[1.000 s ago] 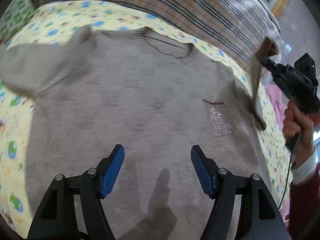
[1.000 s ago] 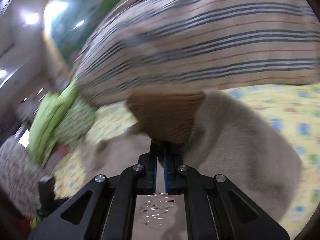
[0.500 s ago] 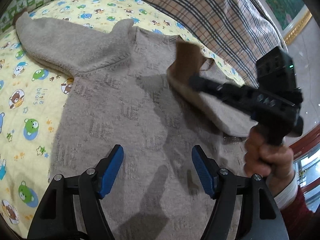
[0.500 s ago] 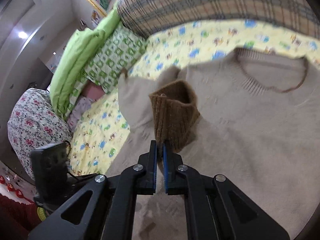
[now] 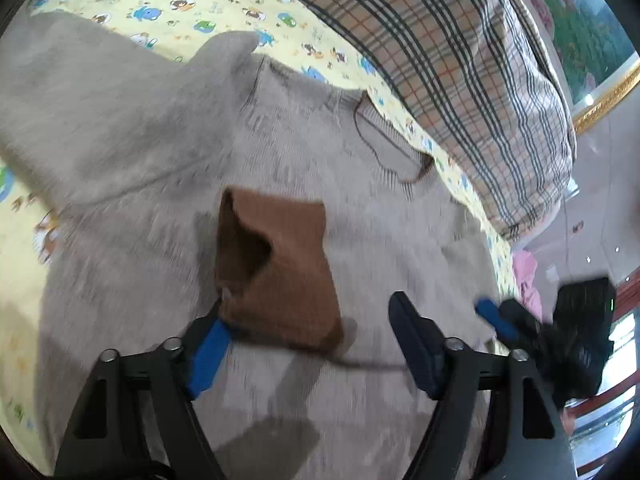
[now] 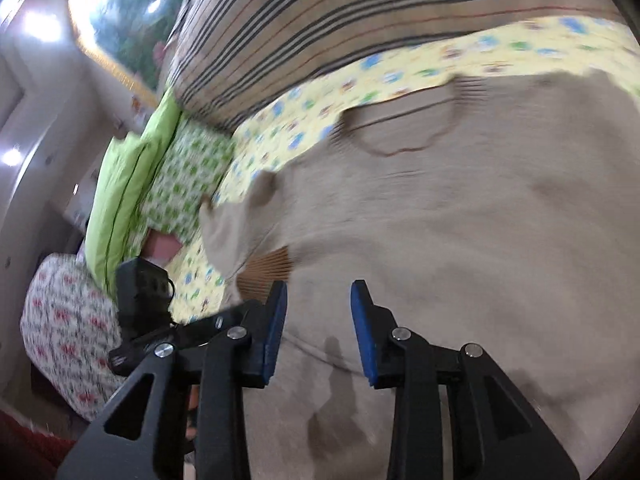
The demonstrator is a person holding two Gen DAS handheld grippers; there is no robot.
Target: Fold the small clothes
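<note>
While the sweater (image 5: 132, 152) lies flat, its cuff (image 5: 280, 264) sits folded across the chest. Right gripper (image 6: 318, 320), jaws just opening, holds nothing; left gripper (image 5: 310, 344) gapes, closing. Soft, limp knit: best pinched at cuffs or hem.

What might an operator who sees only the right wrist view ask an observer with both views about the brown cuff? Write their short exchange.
Operator: Where does the cuff lie?
Observer: The brown cuff lies on the grey sweater, on its chest, below the neckline.
Operator: Is the left gripper gripping it?
Observer: No. The left gripper is open; its jaws have just been closing, with the cuff's lower edge between them, unclamped.
</note>
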